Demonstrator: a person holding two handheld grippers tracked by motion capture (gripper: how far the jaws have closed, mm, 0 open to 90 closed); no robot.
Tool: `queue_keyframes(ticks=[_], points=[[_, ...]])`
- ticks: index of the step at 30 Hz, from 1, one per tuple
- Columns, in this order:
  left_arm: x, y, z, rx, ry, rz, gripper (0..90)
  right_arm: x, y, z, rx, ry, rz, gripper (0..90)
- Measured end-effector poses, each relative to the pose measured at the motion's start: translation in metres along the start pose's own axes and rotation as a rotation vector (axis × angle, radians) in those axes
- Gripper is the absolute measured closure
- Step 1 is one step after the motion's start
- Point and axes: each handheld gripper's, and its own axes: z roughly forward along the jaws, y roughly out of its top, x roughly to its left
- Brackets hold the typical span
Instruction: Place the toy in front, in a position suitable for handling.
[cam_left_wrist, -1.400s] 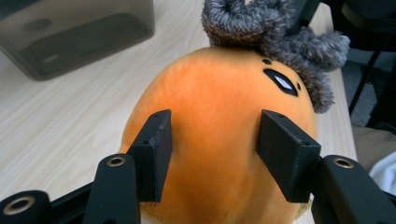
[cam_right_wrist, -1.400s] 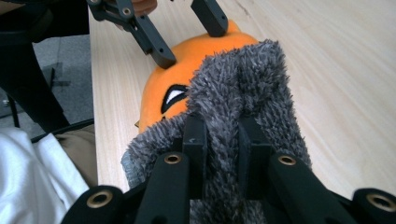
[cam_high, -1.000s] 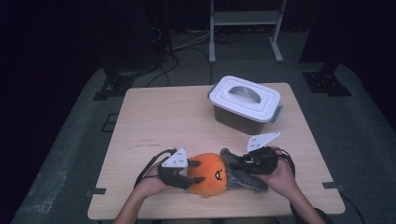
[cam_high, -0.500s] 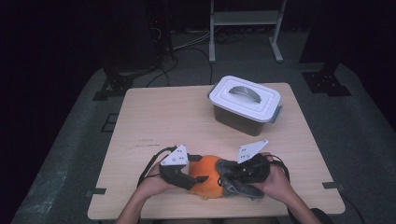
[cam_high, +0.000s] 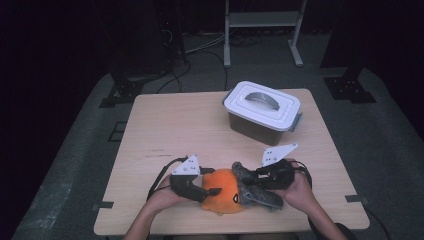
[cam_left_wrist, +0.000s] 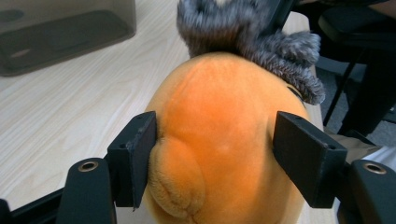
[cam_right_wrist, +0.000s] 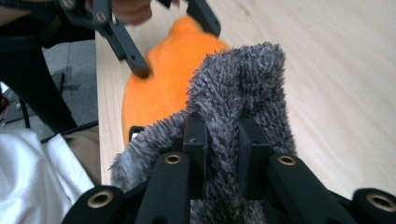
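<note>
- Since the earlier frame, both grippers and the round orange plush toy with a shaggy grey fur part (cam_high: 224, 192) have come nearer the near table edge, and the grey fur has swung from the toy's top over to its right side
- Left gripper (cam_high: 212, 191): its jaws have just been closing again after opening; in the left gripper view they straddle the orange body (cam_left_wrist: 219, 140), one pad denting the plush, the other just beside it with a sliver of gap, so no firm grip
- Right gripper (cam_high: 252, 183): jaws nearly closed, clamped on a fold of grey fur (cam_right_wrist: 223, 126) that bulges up between the pads
- Toy's position: on the light wooden table (cam_high: 190, 125), at its near edge, between the two hands
- Orientation: long axis runs left to right across the table, orange end towards the left gripper, grey end towards the right
- White-lidded translucent grey storage box with a handle (cam_high: 262, 111): far right of the table, well apart from the toy, lid on
</note>
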Motion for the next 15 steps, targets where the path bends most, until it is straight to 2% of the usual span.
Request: queue_keyframes(ticks=[2, 5, 8, 10, 11, 12, 13, 14, 15], points=[[0.0, 0.0, 0.002, -0.001, -0.004, -0.02, 27.2, 0.001, -0.003, 0.007, 0.026, 0.033, 0.003, 75.6], [0.003, 0.0, 0.009, 0.04, 0.001, -0.076, 11.5, 0.008, -0.003, 0.012, 0.042, 0.075, -0.035, 75.4], [0.003, -0.003, 0.015, 0.049, -0.041, -0.107, 10.0, 0.011, -0.004, 0.012, 0.046, 0.102, -0.046, 75.1], [0.001, -0.002, 0.015, 0.049, -0.042, -0.091, 21.9, 0.009, -0.005, 0.011, 0.047, 0.099, -0.046, 75.1], [0.0, -0.001, 0.014, 0.045, -0.028, -0.078, 27.2, 0.008, -0.005, 0.009, 0.043, 0.079, -0.046, 75.1], [0.0, 0.0, 0.013, 0.042, -0.017, -0.067, 27.2, 0.008, -0.005, 0.009, 0.043, 0.079, -0.046, 75.1], [-0.001, 0.001, 0.011, 0.007, 0.017, -0.046, 35.3, 0.006, -0.002, 0.003, 0.016, 0.044, -0.044, 75.1], [-0.001, 0.001, 0.011, 0.007, 0.017, -0.046, 38.0, 0.006, -0.002, 0.003, 0.016, 0.044, -0.044, 75.1], [-0.003, 0.002, 0.01, -0.013, 0.041, -0.034, 38.0, 0.006, -0.001, -0.001, -0.004, 0.022, -0.049, 75.1]])
